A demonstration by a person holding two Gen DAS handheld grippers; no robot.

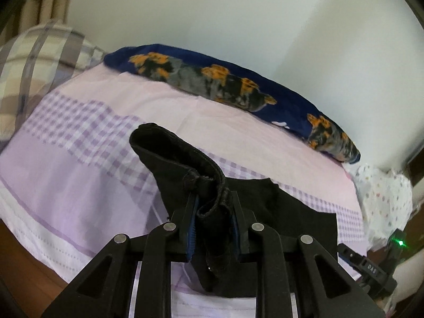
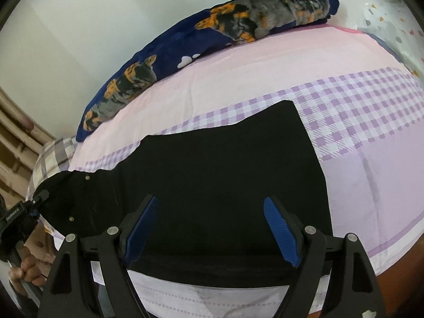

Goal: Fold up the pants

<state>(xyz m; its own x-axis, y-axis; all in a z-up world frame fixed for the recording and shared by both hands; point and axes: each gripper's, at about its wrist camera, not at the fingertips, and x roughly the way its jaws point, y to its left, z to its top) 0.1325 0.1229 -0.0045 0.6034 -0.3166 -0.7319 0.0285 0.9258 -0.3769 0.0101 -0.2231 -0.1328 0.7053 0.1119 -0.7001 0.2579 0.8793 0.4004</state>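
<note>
While the left claw point(image 1: 213, 198) pinches a bunched fold of the black pants point(image 1: 182, 169) between its blue pads, we see that end of the garment lifted off the bed sheet point(image 1: 79, 164), its hem standing up like an open tube ahead of the fingers. The jaws there are nearly together, with only the thick cloth between them. We also spot the right claw point(image 1: 371, 267) low at the right edge of the left wrist view, beyond the flat part of the garment.

From the right wrist view, we find the right claw point(image 2: 212, 212) spread wide, holding nothing, poised just above the pants point(image 2: 225, 164), which lie flat and dark across the near side of the bed. The far right corner of the cloth is square and rests on the checked purple band of the sheet point(image 2: 357, 122). The near edge of the cloth runs along close to the bed's front edge. At the far left we see the left claw point(image 2: 31, 204) at the lifted end, with a hand point(image 2: 29, 267) gripping its handle.

Beyond the pants, the pink stretch of sheet is bare up to a rolled blue blanket point(image 2: 212, 34) lying along the wall. A plaid pillow point(image 1: 34, 61) sits at the left end of the bed, and a spotted white cloth point(image 1: 381, 198) at the right end.
</note>
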